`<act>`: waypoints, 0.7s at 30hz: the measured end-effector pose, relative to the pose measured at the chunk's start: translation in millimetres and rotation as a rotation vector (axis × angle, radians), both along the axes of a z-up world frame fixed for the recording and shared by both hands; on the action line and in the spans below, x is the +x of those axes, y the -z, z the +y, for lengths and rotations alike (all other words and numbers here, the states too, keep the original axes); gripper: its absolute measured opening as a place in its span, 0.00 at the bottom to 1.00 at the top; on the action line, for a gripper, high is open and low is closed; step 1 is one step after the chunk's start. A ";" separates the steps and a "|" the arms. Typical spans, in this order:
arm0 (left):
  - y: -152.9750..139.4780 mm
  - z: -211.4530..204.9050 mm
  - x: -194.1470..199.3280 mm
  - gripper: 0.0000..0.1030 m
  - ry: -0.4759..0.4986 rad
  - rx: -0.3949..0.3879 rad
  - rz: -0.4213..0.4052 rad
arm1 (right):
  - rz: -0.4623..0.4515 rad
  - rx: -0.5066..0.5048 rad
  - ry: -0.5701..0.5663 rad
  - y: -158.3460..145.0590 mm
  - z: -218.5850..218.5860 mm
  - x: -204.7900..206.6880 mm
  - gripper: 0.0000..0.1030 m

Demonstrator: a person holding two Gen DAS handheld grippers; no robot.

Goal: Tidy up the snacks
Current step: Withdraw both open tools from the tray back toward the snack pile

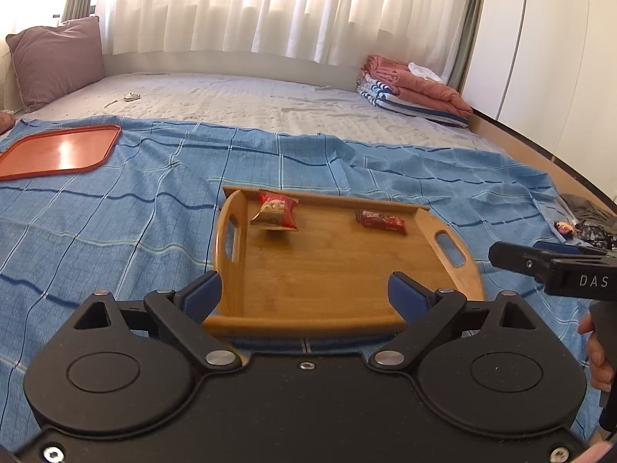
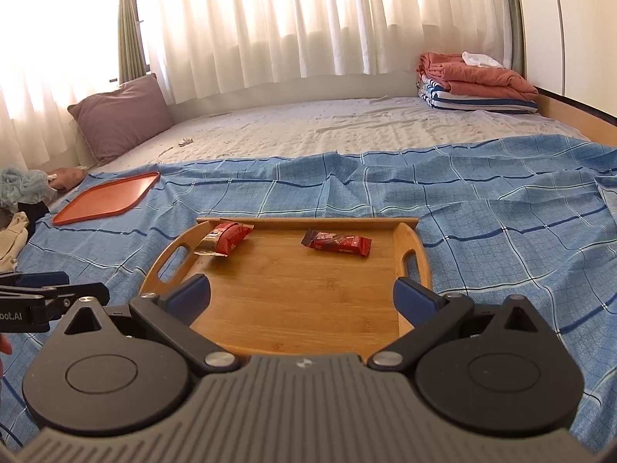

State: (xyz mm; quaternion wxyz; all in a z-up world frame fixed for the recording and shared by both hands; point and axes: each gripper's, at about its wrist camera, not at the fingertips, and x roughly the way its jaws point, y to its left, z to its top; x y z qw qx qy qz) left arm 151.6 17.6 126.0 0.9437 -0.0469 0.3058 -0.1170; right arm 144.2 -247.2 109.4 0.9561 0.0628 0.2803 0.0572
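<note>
The left gripper (image 1: 304,293) and right gripper (image 2: 300,297) are hovering wide open and empty at the wooden tray's (image 1: 308,324) near rim. Toward its far wall are lying a snack pouch (image 1: 275,212) and a snack bar (image 1: 381,222). Beyond, an orange tray (image 1: 58,152) is sitting. Slick wrappers are risking slipping from a shallow pinch.
</note>
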 end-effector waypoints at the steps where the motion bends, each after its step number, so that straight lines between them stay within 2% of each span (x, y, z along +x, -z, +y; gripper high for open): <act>1: 1.0 0.9 -5.5 0.90 0.000 -0.003 0.000 | -0.004 0.000 0.002 -0.4 -1.0 -4.6 1.00; 9: 15.6 4.0 -47.2 0.91 0.002 0.005 -0.013 | 0.007 0.011 0.006 3.5 -1.1 -28.2 1.00; 21: 39.8 0.5 -79.0 0.92 0.003 0.061 -0.040 | 0.015 -0.024 -0.003 30.8 -1.0 -58.4 1.00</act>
